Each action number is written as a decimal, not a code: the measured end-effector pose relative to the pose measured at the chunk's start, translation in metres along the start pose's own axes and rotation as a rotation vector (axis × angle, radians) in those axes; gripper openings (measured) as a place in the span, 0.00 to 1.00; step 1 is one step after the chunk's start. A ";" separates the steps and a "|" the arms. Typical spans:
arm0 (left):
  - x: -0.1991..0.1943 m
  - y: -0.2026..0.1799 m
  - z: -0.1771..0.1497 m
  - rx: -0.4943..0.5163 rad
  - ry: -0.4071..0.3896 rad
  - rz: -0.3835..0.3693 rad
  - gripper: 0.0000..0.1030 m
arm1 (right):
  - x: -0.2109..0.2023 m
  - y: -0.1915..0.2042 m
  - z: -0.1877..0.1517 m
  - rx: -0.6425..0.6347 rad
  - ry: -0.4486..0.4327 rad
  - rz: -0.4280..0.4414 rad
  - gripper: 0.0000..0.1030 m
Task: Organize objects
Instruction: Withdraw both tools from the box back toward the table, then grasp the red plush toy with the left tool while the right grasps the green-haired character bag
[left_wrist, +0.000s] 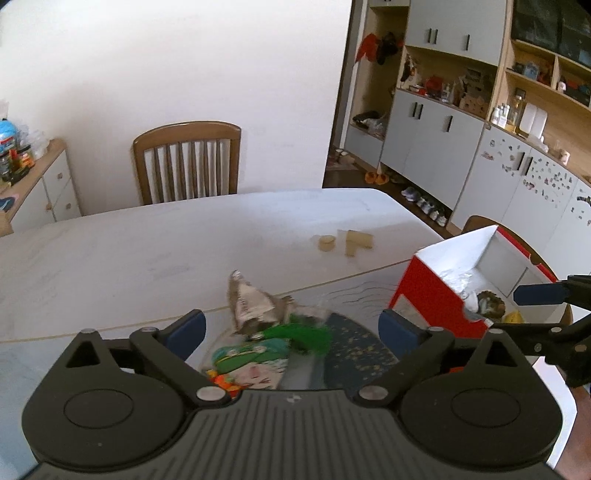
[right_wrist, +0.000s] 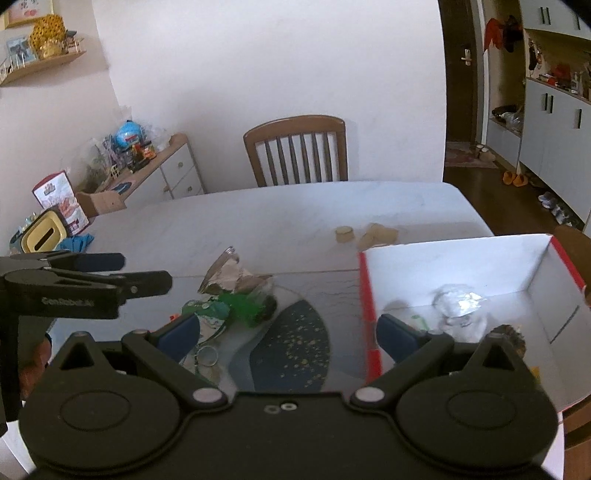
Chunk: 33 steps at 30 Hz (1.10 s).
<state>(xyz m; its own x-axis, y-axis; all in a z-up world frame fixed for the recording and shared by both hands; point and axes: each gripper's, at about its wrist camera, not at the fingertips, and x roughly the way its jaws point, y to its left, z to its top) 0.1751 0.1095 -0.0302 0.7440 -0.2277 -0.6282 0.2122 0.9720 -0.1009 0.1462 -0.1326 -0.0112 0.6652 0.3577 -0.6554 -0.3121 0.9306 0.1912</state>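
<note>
Your pile of loose things sits on the white counter (left_wrist: 147, 243) just ahead of your left gripper (left_wrist: 291, 328): a crumpled grey-and-white paper wrapper (left_wrist: 255, 301) standing up on top, a bright green toy (left_wrist: 303, 336) touching its base, and a flat green-printed card (left_wrist: 251, 363) nearest you. Just to the right stands the red box (left_wrist: 432, 295) with its white inside open — it holds a ball of crumpled foil (right_wrist: 460, 302), a brown spiky lump (right_wrist: 511, 334) and something yellow (left_wrist: 515, 316). Both sets of fingers are spread wide and hold nothing; your right gripper (right_wrist: 284, 332) hangs over the box's red near-left wall. Further back on the counter lie small tan wooden blocks (left_wrist: 345, 242), well apart from the pile. Only your right view shows the key ring (right_wrist: 207, 356) beside the card, the yellow tissue box (right_wrist: 42, 234) and blue cloth (right_wrist: 75, 242) at the counter's left end. Only your left view shows the long shelf wall (left_wrist: 517, 110).
</note>
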 end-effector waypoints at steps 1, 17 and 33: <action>0.000 0.005 -0.002 -0.001 0.004 -0.002 0.98 | 0.002 0.002 0.000 -0.004 0.005 -0.001 0.99; 0.027 0.057 -0.044 -0.004 0.071 -0.032 1.00 | 0.051 0.031 0.006 -0.045 0.088 -0.051 0.99; 0.078 0.065 -0.076 0.086 0.115 -0.044 1.00 | 0.108 0.038 0.004 -0.066 0.181 -0.082 0.98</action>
<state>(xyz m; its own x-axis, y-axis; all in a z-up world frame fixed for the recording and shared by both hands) 0.1986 0.1591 -0.1442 0.6562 -0.2574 -0.7093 0.3003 0.9515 -0.0676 0.2090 -0.0586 -0.0719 0.5594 0.2554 -0.7886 -0.3096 0.9469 0.0870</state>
